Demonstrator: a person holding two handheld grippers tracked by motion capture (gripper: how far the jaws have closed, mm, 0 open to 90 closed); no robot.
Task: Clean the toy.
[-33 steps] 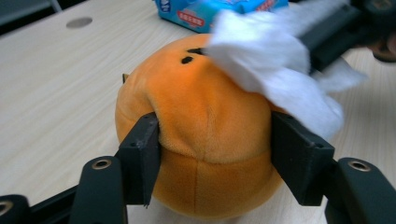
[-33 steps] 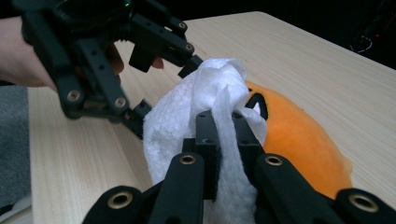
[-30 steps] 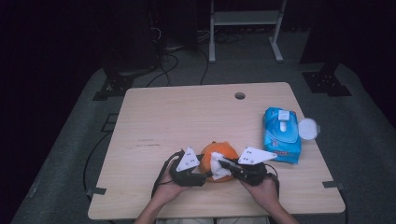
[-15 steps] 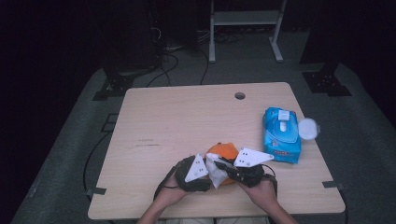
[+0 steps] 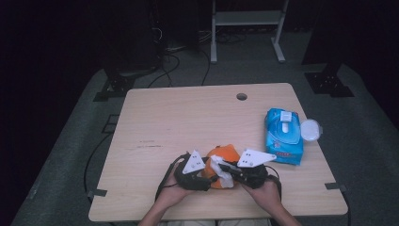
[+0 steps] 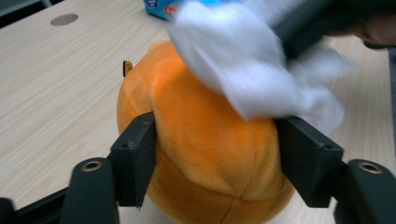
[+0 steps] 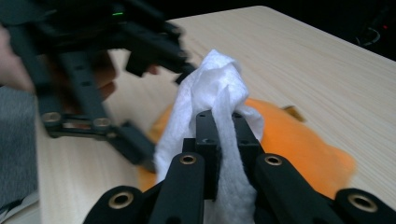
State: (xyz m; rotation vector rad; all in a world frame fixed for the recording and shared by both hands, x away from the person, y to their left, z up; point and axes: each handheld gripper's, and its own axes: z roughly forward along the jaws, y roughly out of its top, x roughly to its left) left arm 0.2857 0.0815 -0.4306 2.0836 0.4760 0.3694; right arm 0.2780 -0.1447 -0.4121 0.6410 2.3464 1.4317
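Pale wood-grain table [image 5: 188,122]: left gripper [image 6: 215,154] jaws clamp round orange plush [image 6: 205,158]; right gripper [image 7: 223,122] pinches crumpled white wipe [image 7: 210,88] (soft).

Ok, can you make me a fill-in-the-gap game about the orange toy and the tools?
1. The left tool squeezes a plush toy whose colour is ____.
2. The right tool is shut on a wipe whose colour is ____.
3. The blue wipe pack lies on the table to the toy's ____ in the high view.
4. The table top is made of ____.

Missing words: orange; white; right; wood
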